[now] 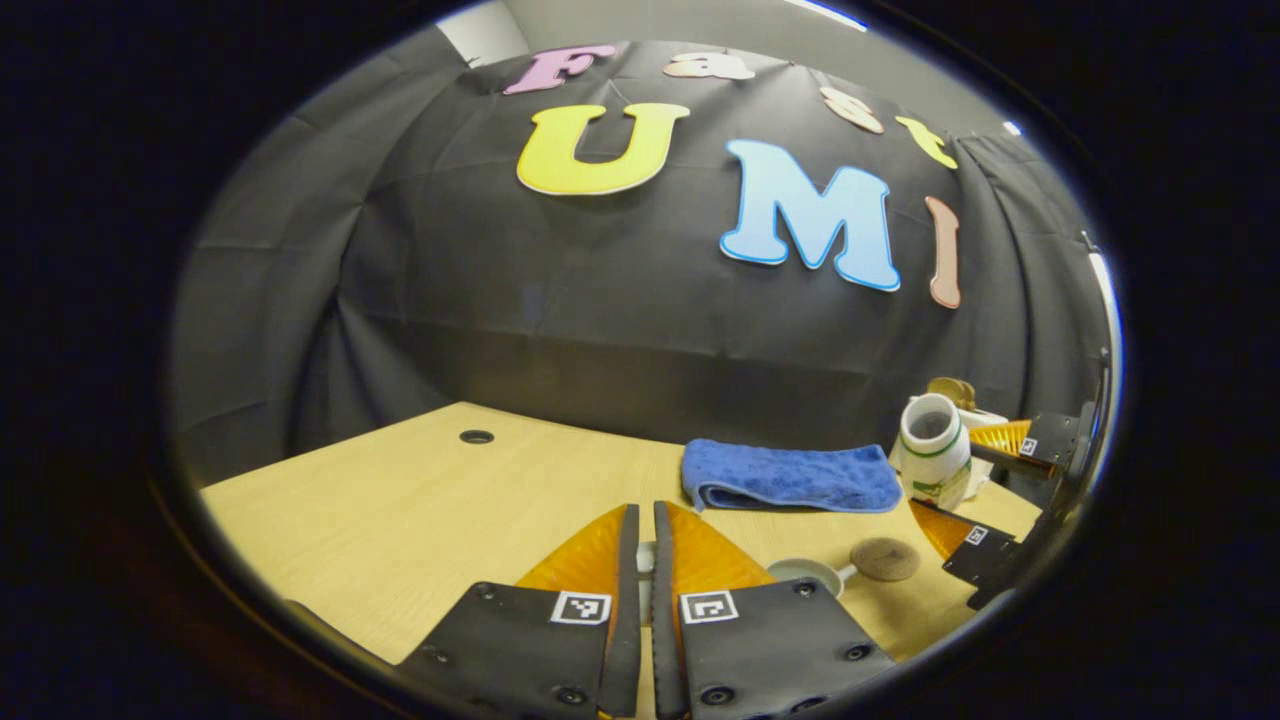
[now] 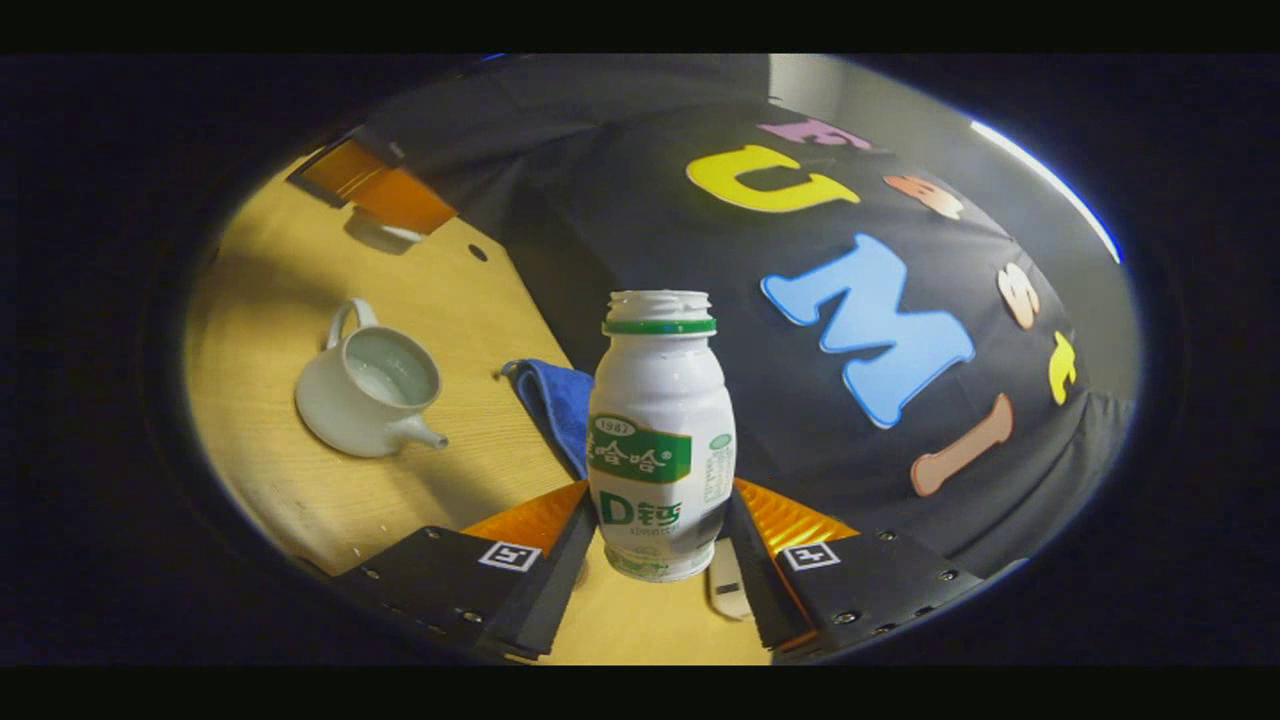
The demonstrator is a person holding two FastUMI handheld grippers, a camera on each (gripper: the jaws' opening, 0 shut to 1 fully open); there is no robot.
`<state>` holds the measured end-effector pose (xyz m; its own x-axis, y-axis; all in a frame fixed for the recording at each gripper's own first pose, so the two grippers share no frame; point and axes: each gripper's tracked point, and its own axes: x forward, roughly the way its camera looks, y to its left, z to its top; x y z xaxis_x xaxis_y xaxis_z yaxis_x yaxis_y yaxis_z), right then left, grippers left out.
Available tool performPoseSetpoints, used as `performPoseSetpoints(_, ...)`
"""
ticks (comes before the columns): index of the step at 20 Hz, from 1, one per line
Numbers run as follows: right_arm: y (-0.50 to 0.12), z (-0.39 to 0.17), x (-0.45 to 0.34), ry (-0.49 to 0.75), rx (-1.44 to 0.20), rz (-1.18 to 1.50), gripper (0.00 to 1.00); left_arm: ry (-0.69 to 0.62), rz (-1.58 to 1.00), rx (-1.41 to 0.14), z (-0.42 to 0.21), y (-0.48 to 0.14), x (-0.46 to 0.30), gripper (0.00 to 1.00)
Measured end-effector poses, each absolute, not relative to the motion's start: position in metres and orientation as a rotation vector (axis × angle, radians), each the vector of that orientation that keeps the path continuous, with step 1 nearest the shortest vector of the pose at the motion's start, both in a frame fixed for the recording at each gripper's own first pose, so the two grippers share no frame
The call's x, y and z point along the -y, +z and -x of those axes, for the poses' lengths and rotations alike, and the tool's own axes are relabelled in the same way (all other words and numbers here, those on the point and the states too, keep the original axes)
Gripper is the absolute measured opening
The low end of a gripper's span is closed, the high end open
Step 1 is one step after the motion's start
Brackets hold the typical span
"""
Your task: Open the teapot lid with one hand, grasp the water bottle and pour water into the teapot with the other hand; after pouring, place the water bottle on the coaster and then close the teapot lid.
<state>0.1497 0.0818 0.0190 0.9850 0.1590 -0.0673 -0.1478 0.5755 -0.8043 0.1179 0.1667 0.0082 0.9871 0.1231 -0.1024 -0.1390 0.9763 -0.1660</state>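
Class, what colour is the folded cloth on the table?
Blue: the cloth shows best in the left gripper view.

One water bottle (image 2: 660, 440); one teapot (image 2: 366, 393) — one blue cloth (image 1: 790, 476); one coaster (image 1: 885, 558).

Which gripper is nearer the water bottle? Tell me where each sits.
Right. The right gripper has the water bottle clamped between its fingers. The left gripper is well off across the table, beyond the open teapot, pinching the teapot lid.

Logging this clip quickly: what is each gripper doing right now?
Left gripper: shut on the teapot lid, held above the table.
Right gripper: shut on the water bottle.
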Motion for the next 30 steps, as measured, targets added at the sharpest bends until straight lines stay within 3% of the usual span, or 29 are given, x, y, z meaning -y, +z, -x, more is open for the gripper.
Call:
performPoseSetpoints(1,0.016,-0.147,-0.079,0.172,-0.012,0.872,0.73,0.129,0.172,-0.091,-0.118,0.01,-0.165,0.15)
performPoseSetpoints(7,0.025,-0.137,-0.049,0.066,-0.021,0.583,0.72,0.06,0.183,-0.073,-0.122,0.012,-0.139,0.12)
performPoseSetpoints(8,0.025,-0.136,-0.046,0.058,-0.023,0.568,0.73,0.045,0.182,-0.073,-0.123,0.012,-0.134,0.15)
performPoseSetpoints(14,0.023,-0.131,-0.031,0.056,-0.05,0.51,0.72,-0.024,0.158,-0.06,-0.129,0.011,-0.103,0.12)
performPoseSetpoints(20,0.029,-0.124,-0.027,0.06,-0.05,0.478,0.72,-0.087,0.124,-0.054,-0.139,0.007,-0.076,0.15)
performPoseSetpoints(23,0.031,-0.124,-0.025,0.066,-0.049,0.461,0.72,-0.102,0.107,-0.056,-0.146,0.003,-0.067,0.12)
performPoseSetpoints(29,0.035,-0.122,-0.021,0.065,-0.045,0.435,0.72,-0.115,0.056,-0.083,-0.155,-0.009,-0.055,0.15)
performPoseSetpoints(30,0.035,-0.122,-0.021,0.066,-0.045,0.431,0.72,-0.11,0.039,-0.091,-0.156,-0.012,-0.055,0.12)
